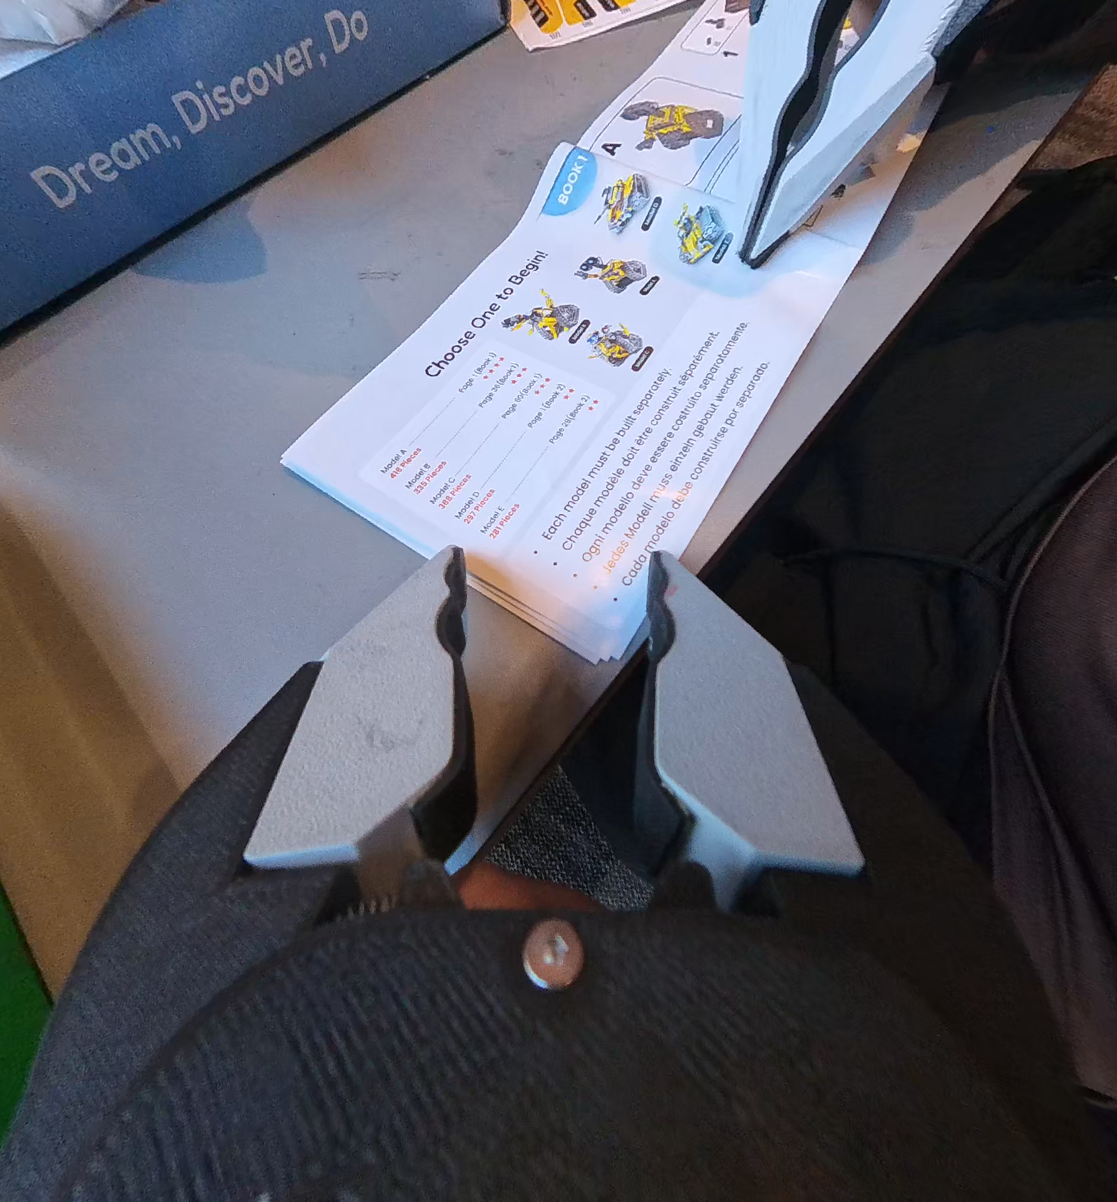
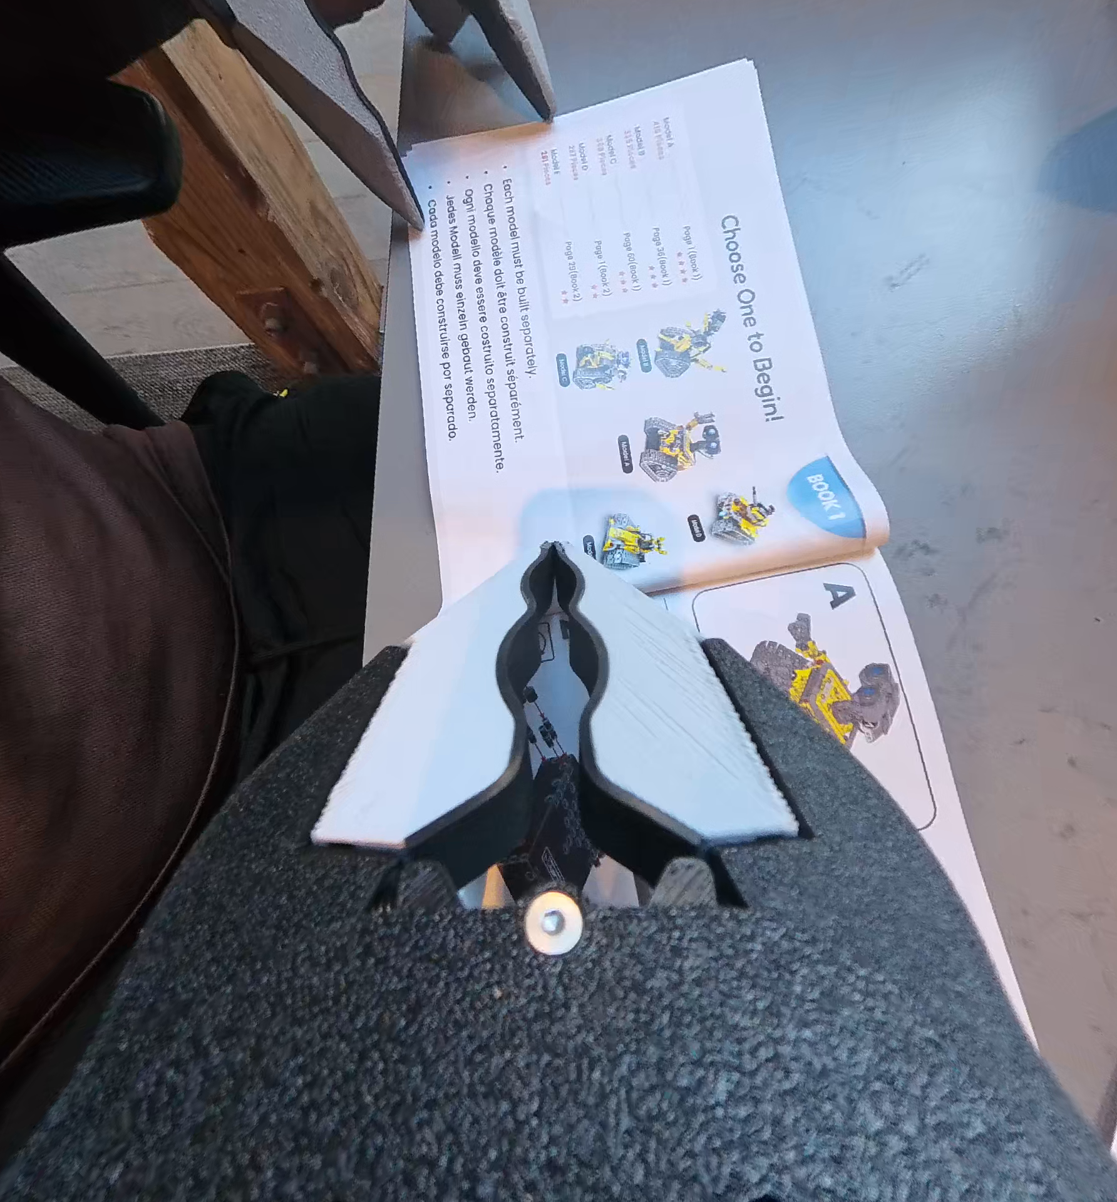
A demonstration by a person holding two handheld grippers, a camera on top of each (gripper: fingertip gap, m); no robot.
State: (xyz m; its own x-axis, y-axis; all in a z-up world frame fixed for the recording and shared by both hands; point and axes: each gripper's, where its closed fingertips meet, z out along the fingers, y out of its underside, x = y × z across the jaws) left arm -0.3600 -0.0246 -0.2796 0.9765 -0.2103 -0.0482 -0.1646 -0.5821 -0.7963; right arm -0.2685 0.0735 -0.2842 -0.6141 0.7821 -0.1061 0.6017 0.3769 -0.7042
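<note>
**Two grippers, one open booklet at the counter edge**

So the grey counter [image 1: 185, 423] has a matte, slightly scuffed top, and an open instruction booklet [image 1: 562, 416] lies along its near edge, glossy white pages with little pictures of yellow brick models. A dark blue cardboard box [image 1: 152, 130] sits well apart at the back, and another printed sheet [image 1: 582, 19] peeks out beside it.

The left hand-held gripper [image 1: 556, 559] has its fingers spread wide, one on either side of the booklet's near corner, right at the stacked page edges. Grey, chunky wedge-shaped fingers with wavy black inner pads.

The right hand-held gripper [image 2: 552, 549] is pressed together, tips down on the page near the fold; I can't tell if it's pinching a sheet.

Off the counter edge there's a person's dark clothing [image 2: 74, 650], a black chair arm [image 2: 68, 169] and a rough wooden post [image 2: 256, 214].
</note>
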